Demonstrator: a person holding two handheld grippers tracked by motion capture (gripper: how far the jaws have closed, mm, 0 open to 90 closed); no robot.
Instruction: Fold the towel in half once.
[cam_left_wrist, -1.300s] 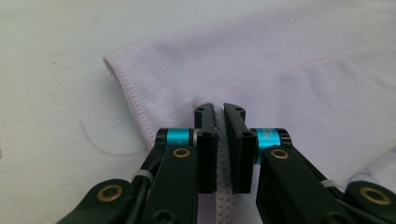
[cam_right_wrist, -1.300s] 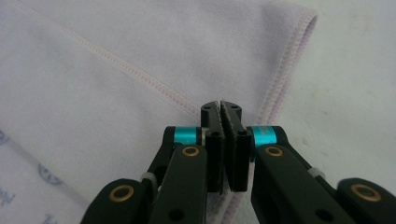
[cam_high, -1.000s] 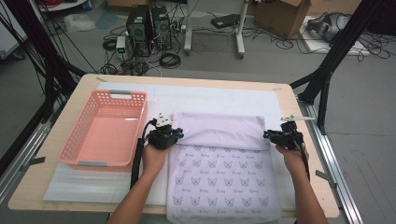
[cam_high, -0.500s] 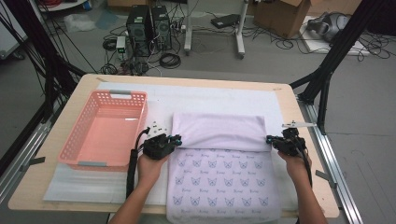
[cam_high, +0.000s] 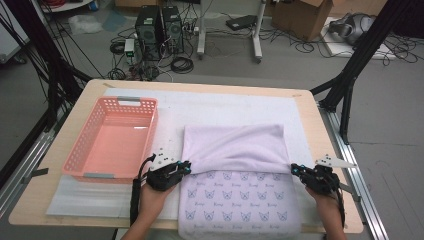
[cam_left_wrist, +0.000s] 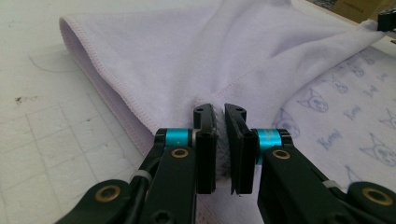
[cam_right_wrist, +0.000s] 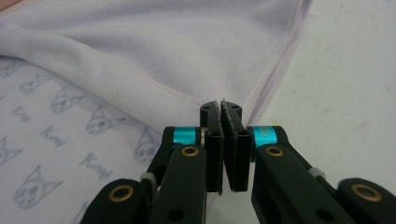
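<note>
A lavender towel (cam_high: 232, 147) lies on the table, its far half folded back over the near half, which carries a cat print (cam_high: 235, 200). My left gripper (cam_high: 187, 165) is shut on the left corner of the folded-over edge. In the left gripper view the cloth (cam_left_wrist: 187, 56) is pinched between the left gripper's (cam_left_wrist: 219, 112) jaws. My right gripper (cam_high: 295, 169) is shut on the right corner. In the right gripper view the stitched hem (cam_right_wrist: 163, 46) runs into the right gripper's (cam_right_wrist: 220, 108) jaws. The edge between the two grippers is stretched taut.
A pink slotted basket (cam_high: 120, 102) stands empty to the left of the towel, close to my left hand. A white mat (cam_high: 225, 107) covers the wooden table (cam_high: 320, 145). Black frame legs and cables stand on the floor beyond the table.
Both hands have come toward the near edge of the table, dragging the folded edge with them. The plain flap now covers more of the printed side.
</note>
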